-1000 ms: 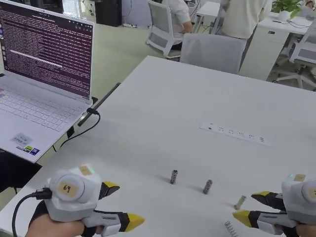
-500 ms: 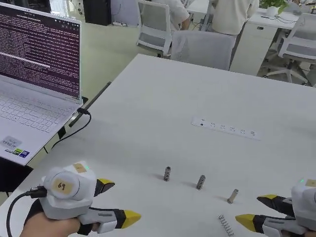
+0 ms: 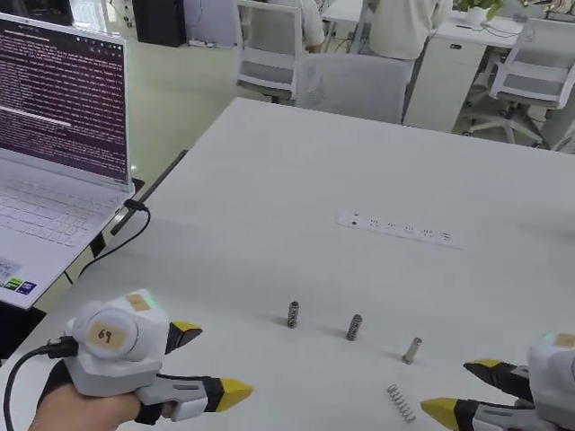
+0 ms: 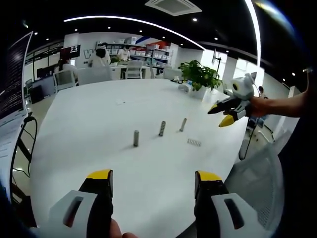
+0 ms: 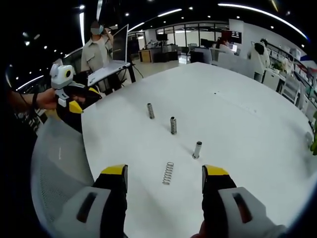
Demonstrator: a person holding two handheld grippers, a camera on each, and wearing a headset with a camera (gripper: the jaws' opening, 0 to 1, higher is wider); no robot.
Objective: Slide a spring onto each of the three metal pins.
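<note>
Three metal pins stand in a row on the white table [image 3: 269, 180]. The left pin [image 3: 293, 313] and the middle pin [image 3: 354, 327] each wear a spring. The right pin [image 3: 411, 350] is bare. A loose spring [image 3: 399, 402] lies flat just in front of it. My right gripper [image 3: 458, 388] is open, its tips a little right of the loose spring. From that gripper's view the spring [image 5: 168, 173] lies between its open jaws, the bare pin [image 5: 197, 149] just beyond. My left gripper [image 3: 211, 361] is open and holds nothing, left of the pins [image 4: 162, 128].
An open laptop [image 3: 54, 135] sits at the table's left edge with a black cable [image 3: 126, 229] beside it. A white power strip [image 3: 398, 230] lies beyond the pins. Office chairs [image 3: 355, 85] and people stand past the far edge.
The head camera has shifted, so the whole picture slid left. Both grippers stay open near the front edge. Pins and loose spring have not moved.
</note>
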